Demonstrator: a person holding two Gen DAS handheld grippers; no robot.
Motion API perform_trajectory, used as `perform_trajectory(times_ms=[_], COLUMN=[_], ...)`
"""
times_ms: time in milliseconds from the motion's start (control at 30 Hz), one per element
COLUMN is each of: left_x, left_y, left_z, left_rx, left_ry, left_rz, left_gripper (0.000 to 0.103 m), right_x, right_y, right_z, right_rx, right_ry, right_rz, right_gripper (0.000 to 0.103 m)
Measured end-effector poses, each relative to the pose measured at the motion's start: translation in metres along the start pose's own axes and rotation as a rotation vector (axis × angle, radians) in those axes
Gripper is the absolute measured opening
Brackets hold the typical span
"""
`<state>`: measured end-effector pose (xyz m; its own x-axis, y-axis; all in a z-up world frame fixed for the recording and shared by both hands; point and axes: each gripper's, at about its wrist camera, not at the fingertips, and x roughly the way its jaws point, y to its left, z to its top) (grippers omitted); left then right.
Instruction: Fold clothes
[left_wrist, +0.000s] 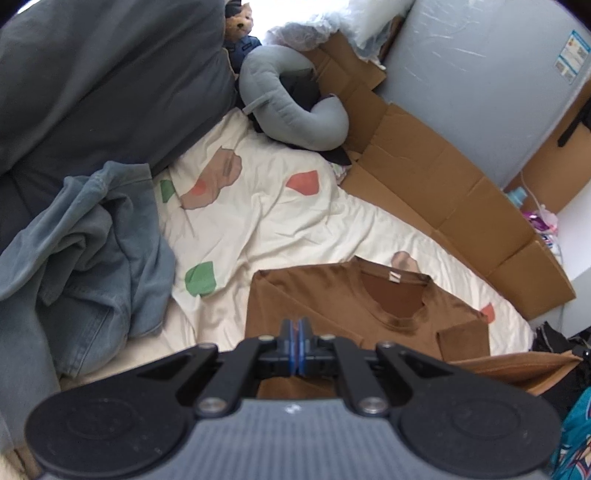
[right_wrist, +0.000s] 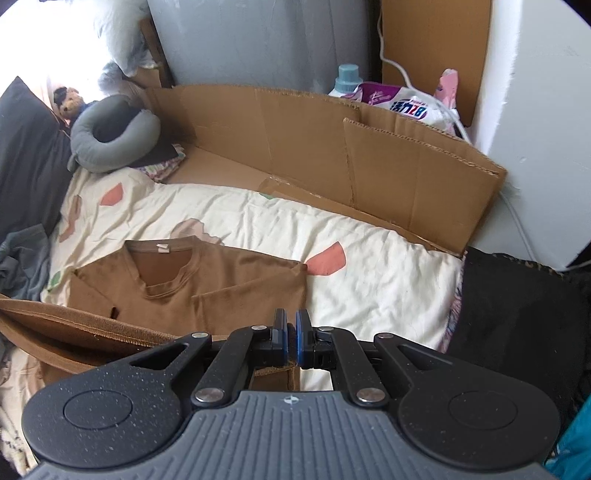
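A brown T-shirt (left_wrist: 332, 299) lies on the cream bedspread (left_wrist: 280, 218), collar away from me, both sleeves folded inward. It also shows in the right wrist view (right_wrist: 221, 280). Its bottom hem is lifted off the bed and stretched between both grippers, seen as a raised brown band (right_wrist: 74, 325). My left gripper (left_wrist: 295, 332) is shut on the hem at the shirt's left side. My right gripper (right_wrist: 290, 332) is pinched on the hem's right corner, with cloth showing between the blue pads.
A heap of blue-grey denim clothes (left_wrist: 85, 254) lies to the left on the bed. A grey neck pillow (left_wrist: 288, 107) and a teddy bear (left_wrist: 240, 26) sit at the far end. Flattened cardboard (right_wrist: 332, 147) lines the wall side. A black cloth (right_wrist: 517, 314) lies right.
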<state>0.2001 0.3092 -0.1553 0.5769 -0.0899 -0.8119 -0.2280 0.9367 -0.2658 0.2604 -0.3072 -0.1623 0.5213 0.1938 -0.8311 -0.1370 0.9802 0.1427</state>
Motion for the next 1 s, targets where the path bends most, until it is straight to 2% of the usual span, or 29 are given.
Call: perform_trajectory(times_ms=[200,300,600,1000], left_x=[0.038,0.058,0.125,0.196], left_y=[0.005,0.001,0.014,0.031], left_z=[0.013,0.017,0.022,0.02], left_rx=[-0.005,0.038,0.034,0.043], left_ry=[0.031,0.045,0.108,0.164], left_rz=[0.022,0.052,0.097,0.114], left_gripper=[0.002,0.002,0.002,0.002], right_x=[0.049,0.069,0.129,0.205], right_y=[-0.002,-0.005,-0.007,-0.012], right_z=[0.006,0.007,0.021,0.027], right_rx=[0.013,0.016,0.002,-0.004], right_ry=[0.058,0.081,0.12,0.178], right_rz=[-0.026,-0.034,-0.065,-0.113], right_gripper=[0.002,0.002,0.002,0.002])
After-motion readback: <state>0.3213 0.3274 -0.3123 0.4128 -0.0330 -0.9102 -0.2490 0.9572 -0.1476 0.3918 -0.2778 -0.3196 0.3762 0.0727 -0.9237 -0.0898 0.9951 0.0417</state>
